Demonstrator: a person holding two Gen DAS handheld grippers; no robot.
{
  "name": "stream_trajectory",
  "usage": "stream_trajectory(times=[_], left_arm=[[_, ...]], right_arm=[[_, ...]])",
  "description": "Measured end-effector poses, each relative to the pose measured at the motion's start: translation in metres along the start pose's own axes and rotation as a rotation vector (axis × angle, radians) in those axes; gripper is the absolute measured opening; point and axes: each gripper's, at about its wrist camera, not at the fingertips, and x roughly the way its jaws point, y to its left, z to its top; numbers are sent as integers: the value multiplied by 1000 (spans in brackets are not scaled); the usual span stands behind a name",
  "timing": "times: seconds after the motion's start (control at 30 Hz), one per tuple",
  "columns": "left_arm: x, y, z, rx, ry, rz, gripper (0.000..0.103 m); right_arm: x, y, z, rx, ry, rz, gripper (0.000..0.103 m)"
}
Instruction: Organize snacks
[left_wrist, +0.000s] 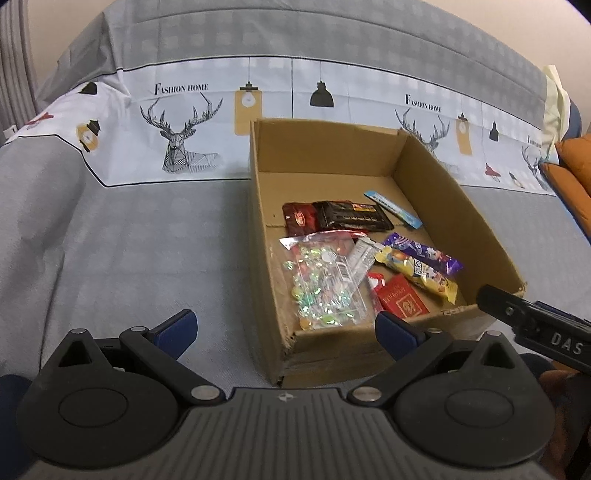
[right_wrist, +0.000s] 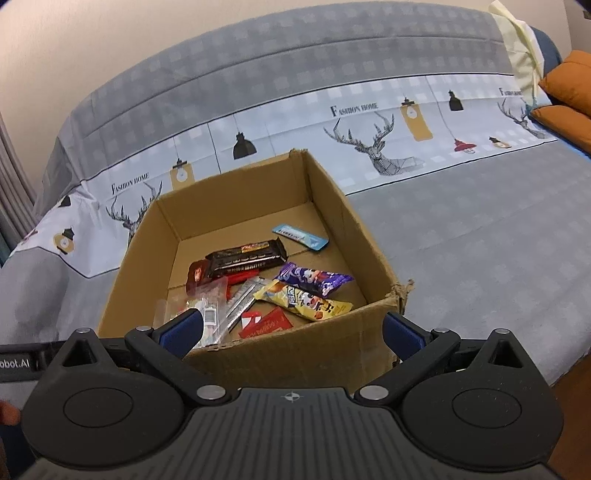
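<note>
Left gripper (left_wrist: 286, 330): I see its jaws spread wide and holding nothing, low centre of the left wrist view, short of the box's near-left corner.
Cardboard box (left_wrist: 424, 166): ahead and to the right of my left gripper, on the grey bedspread (left_wrist: 129, 258), all the snacks inside.
Clear candy bag (left_wrist: 325, 284): nearest snack to my left gripper, lower middle of frame, long axis running away from me.
Yellow bar (right_wrist: 303, 301): centre of the right wrist view, lying across, just beyond the near wall.
Right gripper (right_wrist: 291, 334): also agape and empty, straddling that near wall; I judge it the nearer one.
Writing: "FASHION HOME" on the bedspread; wrapper labels too blurred to read.
</note>
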Motion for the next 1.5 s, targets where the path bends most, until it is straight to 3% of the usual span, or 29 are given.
stream_trajectory(times=[0.27, 1.5], left_arm=[[7, -7, -3, 9, 31, -3, 103], [14, -15, -2, 21, 35, 20, 103]], right_arm=[[6, 11, 0, -56, 10, 10, 103], [9, 9, 0, -46, 13, 20, 103]])
